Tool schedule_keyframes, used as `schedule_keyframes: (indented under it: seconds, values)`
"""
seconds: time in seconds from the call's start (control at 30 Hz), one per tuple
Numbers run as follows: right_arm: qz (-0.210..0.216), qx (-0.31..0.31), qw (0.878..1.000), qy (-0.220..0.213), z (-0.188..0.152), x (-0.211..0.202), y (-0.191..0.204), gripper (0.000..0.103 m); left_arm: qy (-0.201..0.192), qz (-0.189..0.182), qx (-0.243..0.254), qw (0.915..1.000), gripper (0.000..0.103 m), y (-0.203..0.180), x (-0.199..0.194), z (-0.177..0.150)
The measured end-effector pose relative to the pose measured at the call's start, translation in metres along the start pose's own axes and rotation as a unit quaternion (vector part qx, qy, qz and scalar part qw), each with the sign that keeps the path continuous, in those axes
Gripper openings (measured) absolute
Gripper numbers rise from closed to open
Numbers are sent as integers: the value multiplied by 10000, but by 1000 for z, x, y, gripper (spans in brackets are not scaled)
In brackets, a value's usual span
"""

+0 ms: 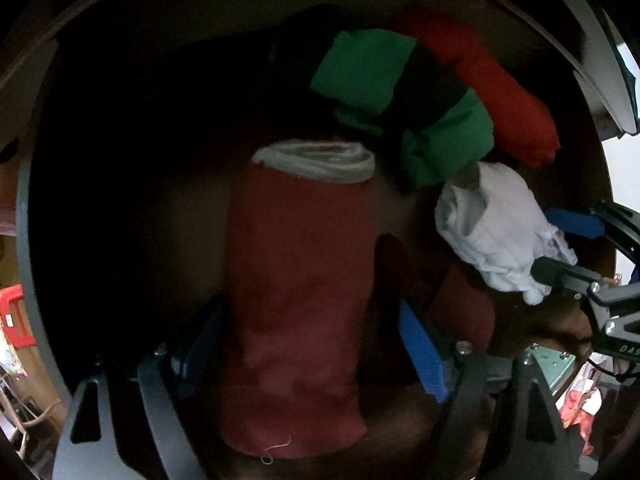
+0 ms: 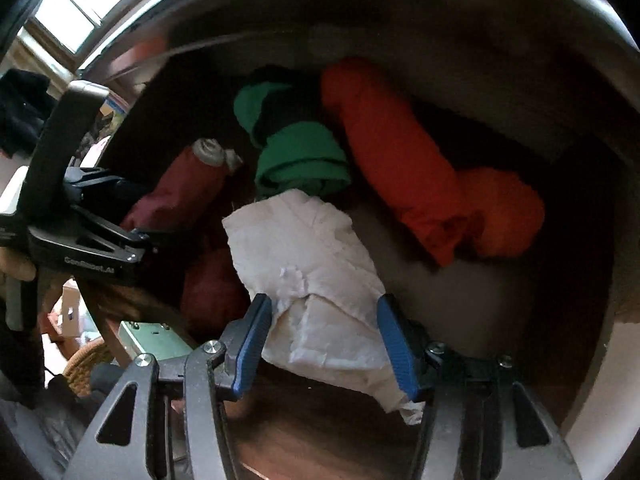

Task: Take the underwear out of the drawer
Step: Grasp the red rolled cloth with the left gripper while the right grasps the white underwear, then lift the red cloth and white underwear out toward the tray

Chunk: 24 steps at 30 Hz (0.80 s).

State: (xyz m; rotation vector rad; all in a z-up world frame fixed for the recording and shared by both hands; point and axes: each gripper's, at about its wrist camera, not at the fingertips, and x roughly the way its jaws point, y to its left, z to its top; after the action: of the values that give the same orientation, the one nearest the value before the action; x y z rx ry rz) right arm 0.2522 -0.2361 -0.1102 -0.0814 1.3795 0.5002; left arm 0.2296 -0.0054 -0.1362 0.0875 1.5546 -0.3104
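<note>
Inside the drawer [image 2: 592, 240], the left gripper [image 1: 308, 344] straddles a maroon roll [image 1: 296, 300]; whether its blue pads press it cannot be told. A green roll [image 2: 300, 160] lies between. The right gripper [image 2: 324, 344] clamps a white roll [image 2: 308, 264]; an orange roll [image 2: 420, 168] lies rightmost.

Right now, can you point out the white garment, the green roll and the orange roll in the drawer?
white garment [image 2: 308, 276]: right wrist view, middle of its crumpled cloth.
green roll [image 2: 300, 160]: right wrist view, its nearer rolled end.
orange roll [image 2: 400, 152]: right wrist view, middle of its length.
</note>
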Motion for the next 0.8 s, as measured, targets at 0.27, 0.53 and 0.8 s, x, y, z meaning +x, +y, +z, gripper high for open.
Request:
schedule_keyframes:
  seconds: [0.27,0.53,0.8]
  values:
    - [101,-345,9980,523,15,17,8,62,-12,117,59,9999,66,-11,4,10]
    - [276,-408,9955,809,21,41,10,66,-390,-101,-6,9992,43,-12,-3,10]
    - [426,-395,9967,562,13,27,11,38,-738,-663,-60,9950,32,-14,-11,-6]
